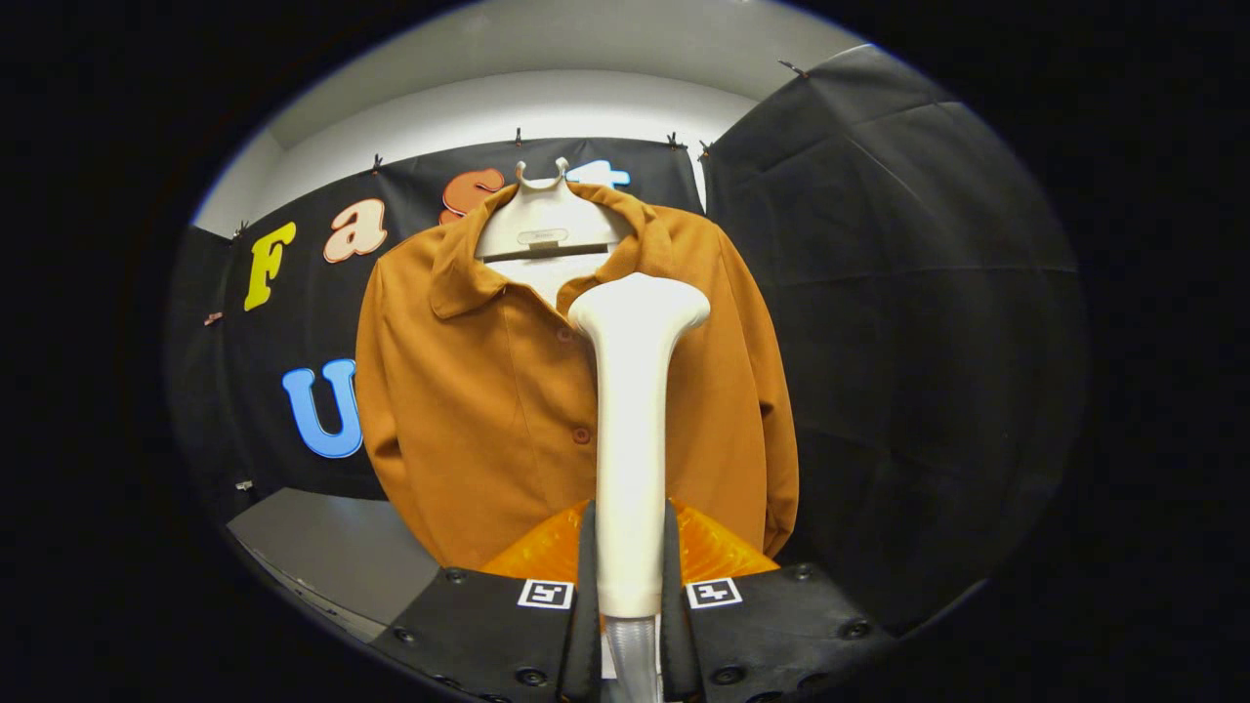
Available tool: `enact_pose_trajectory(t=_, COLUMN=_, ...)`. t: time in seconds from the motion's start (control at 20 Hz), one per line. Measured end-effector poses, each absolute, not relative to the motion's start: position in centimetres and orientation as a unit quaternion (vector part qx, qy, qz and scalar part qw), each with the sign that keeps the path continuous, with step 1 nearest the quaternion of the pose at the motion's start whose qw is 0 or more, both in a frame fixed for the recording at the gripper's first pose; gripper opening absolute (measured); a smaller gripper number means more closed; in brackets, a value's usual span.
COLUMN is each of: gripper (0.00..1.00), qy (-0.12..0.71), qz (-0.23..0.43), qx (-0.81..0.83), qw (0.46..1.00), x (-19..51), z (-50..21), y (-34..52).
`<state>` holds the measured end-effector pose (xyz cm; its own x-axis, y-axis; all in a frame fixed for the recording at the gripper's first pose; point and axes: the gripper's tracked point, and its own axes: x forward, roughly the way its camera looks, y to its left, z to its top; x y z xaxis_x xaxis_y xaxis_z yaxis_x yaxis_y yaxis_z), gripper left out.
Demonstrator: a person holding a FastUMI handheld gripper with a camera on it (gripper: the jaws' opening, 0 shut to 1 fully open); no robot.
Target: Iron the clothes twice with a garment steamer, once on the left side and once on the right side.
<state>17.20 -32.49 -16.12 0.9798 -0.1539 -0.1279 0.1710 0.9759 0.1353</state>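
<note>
An orange-brown buttoned shirt (488,391) hangs on a white hanger (547,229) in front of the black booth wall. My gripper (630,557) is shut on the white garment steamer (633,410), both fingers pressing on its handle from either side. The steamer stands upright between the fingers, its wide head (640,305) up near the shirt's collar and right chest. I cannot tell whether the head touches the cloth. A grey hose end (633,654) leaves the handle's bottom between the fingers. The steamer hides a strip of the shirt's middle-right front.
Black cloth walls (908,322) stand behind the shirt and to its right. A grey floor or tabletop patch (332,557) lies low to the left of the shirt. A white wall and ceiling (547,98) show above the cloth.
</note>
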Motion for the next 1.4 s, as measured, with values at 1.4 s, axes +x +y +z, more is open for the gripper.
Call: enact_pose_trajectory(t=1.4, gripper=0.28, qy=0.272, qz=-0.104, qx=0.068, qw=0.954, x=5.3, z=-33.8, y=-28.9)
